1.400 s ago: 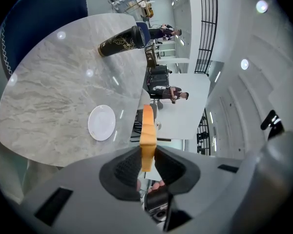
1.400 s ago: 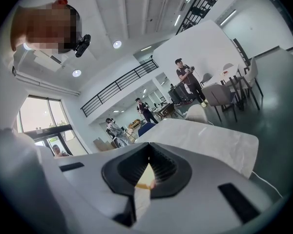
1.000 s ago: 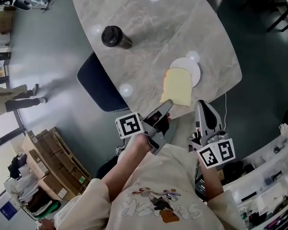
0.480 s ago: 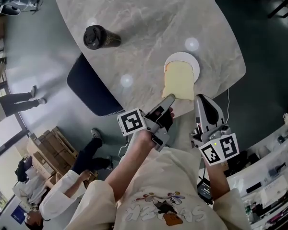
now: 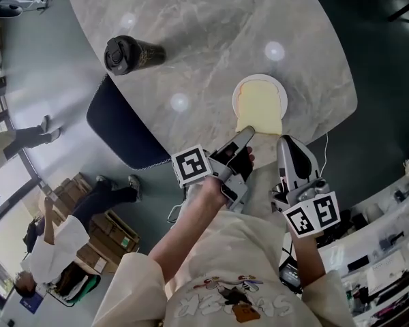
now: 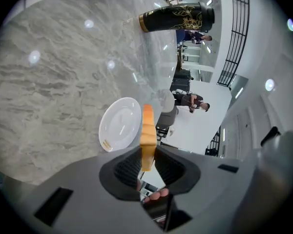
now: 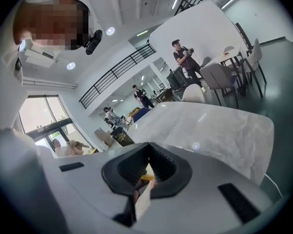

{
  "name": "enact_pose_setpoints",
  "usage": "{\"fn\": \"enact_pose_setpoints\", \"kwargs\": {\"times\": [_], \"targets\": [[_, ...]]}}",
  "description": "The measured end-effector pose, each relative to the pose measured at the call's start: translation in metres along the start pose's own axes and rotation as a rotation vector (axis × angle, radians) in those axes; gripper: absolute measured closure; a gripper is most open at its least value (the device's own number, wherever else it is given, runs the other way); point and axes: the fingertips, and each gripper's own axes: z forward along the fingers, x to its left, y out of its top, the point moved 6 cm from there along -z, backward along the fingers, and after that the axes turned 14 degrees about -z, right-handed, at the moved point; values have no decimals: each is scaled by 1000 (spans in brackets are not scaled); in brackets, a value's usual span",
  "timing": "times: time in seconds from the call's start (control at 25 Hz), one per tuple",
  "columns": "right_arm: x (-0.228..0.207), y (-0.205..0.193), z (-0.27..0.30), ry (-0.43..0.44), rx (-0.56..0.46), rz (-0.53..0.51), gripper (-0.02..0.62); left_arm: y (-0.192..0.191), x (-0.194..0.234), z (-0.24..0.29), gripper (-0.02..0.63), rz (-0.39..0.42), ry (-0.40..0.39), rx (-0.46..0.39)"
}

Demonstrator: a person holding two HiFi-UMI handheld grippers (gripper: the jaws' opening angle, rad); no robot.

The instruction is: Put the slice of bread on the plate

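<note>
While my left gripper [image 5: 247, 133] pinches the near edge of the slice of bread [image 5: 260, 106], its jaws stand only a little apart, pressed on the crust from both sides. The slice reaches out flat over the white plate [image 5: 238, 90], which sits by the tabletop's [image 5: 211, 33] near right edge; I cannot tell whether bread and plate touch. In the left gripper view the slice shows edge-on just beside the plate. My right gripper [image 5: 290, 145] hangs just off that near edge, beside the left one, jaws drawn together on nothing; a small yellowish scrap shows low in their gap. A black tumbler [image 5: 133, 53] lies on its side at the far left edge, above a dark chair [image 5: 119, 125].
</note>
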Motion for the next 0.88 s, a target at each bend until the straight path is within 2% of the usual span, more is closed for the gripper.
{"fn": "enact_pose_setpoints", "kwargs": {"times": [0.32,0.76,0.84,0.88], "targets": [[6,-7,-4,-4,25,23,589,-1,2,0,517,-25,-3,2],[6,-8,-3,-14,46,45,589,-1,-5,2,509,38,-11,13],[5,-9,-2,-12,47,48,589,-2,-5,5,423,39,-23,35],[5,-9,-2,-12,48,49,589,-3,-3,5,406,30,-28,44]]}}
